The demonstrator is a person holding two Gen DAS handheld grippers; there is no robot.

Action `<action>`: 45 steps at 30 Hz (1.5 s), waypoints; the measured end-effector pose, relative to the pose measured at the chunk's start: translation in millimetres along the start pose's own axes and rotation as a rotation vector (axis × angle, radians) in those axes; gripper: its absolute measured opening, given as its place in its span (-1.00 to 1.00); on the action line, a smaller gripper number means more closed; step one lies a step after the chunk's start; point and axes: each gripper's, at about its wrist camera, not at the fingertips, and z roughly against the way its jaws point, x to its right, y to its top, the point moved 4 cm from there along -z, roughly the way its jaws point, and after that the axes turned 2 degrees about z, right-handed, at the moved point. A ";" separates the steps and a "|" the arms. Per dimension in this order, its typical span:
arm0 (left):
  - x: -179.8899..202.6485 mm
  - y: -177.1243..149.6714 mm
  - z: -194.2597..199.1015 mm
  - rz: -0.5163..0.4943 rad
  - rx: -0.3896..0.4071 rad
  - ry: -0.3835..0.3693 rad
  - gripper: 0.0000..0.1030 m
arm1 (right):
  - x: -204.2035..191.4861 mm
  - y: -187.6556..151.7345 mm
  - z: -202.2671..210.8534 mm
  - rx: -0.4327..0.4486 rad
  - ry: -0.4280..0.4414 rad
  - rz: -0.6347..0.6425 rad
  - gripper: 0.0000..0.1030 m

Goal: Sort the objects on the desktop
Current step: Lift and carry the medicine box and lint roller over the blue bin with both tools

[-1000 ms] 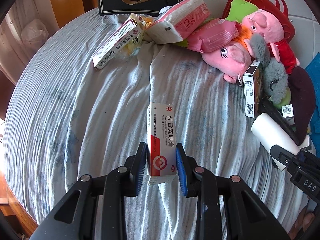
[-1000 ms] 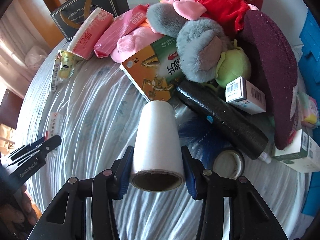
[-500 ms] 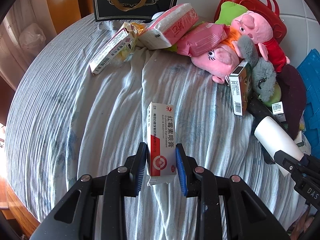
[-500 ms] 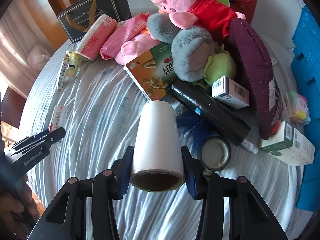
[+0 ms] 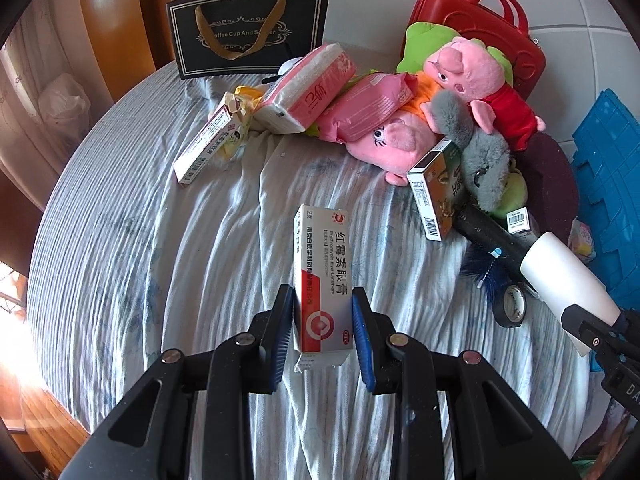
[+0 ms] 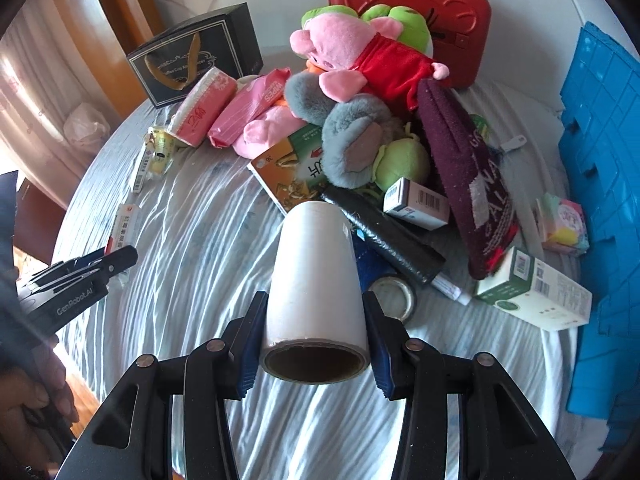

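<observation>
Left wrist view: the left tongs (image 5: 322, 330) are closed on the near end of a red-and-white eye ointment box (image 5: 322, 276), which points away over the wrinkled blue-grey cloth (image 5: 160, 240) on the round table. In the right wrist view, the right tongs (image 6: 314, 344) clamp a white film roll (image 6: 316, 280) by its sides, its open cardboard core facing the camera, above the cloth. Beyond the roll lies a heap: a pink pig plush (image 6: 352, 56), a grey plush (image 6: 352, 140), a black roll (image 6: 384, 236), a tape ring (image 6: 394, 294) and a red case (image 6: 412, 16).
</observation>
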 end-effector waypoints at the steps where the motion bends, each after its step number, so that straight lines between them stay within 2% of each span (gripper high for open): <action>1: 3.6 0.2 3.7 -0.005 0.004 0.001 -0.45 | 2.5 -0.5 5.2 0.005 0.001 0.000 -0.13; 16: 62.0 10.1 61.2 -0.022 0.079 -0.009 -0.47 | 36.2 -2.8 65.8 0.069 0.037 0.031 -0.13; 26: 110.3 24.7 98.3 -0.044 0.151 -0.033 -0.47 | 61.5 8.8 113.6 0.140 0.065 0.055 -0.13; 45: 215.3 54.7 165.7 -0.118 0.279 -0.104 -0.47 | 141.7 25.9 201.1 0.282 0.075 0.017 -0.13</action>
